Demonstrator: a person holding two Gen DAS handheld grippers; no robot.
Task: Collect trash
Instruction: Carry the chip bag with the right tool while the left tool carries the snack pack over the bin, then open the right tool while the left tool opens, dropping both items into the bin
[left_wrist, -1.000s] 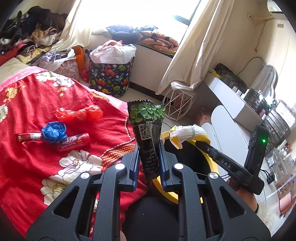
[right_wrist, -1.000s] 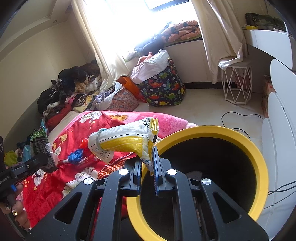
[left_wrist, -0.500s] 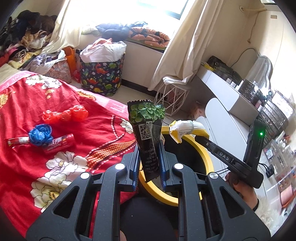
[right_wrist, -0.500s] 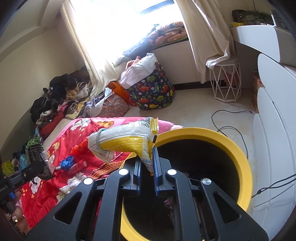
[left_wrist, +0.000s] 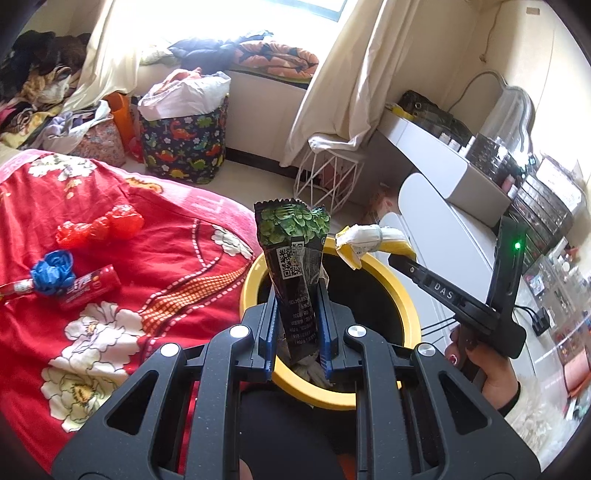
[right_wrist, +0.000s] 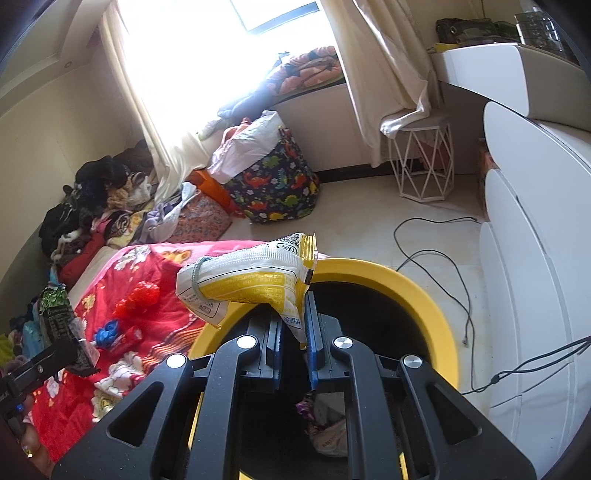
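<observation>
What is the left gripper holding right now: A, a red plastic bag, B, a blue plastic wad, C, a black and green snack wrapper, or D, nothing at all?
C: the left gripper is shut on the black and green wrapper, which stands upright between its fingers above the yellow bin, while the red bag and blue wad lie on the bed.

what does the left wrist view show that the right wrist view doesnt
Only the left wrist view: the person's hand gripping the right tongs and the mirror on the white desk.

Only the right wrist view: the black cable on the floor and trash at the bottom of the bin.

Both: the yellow-rimmed round bin, the dark green-topped wrapper, the yellow-and-white snack bag, and the red floral blanket.
</observation>
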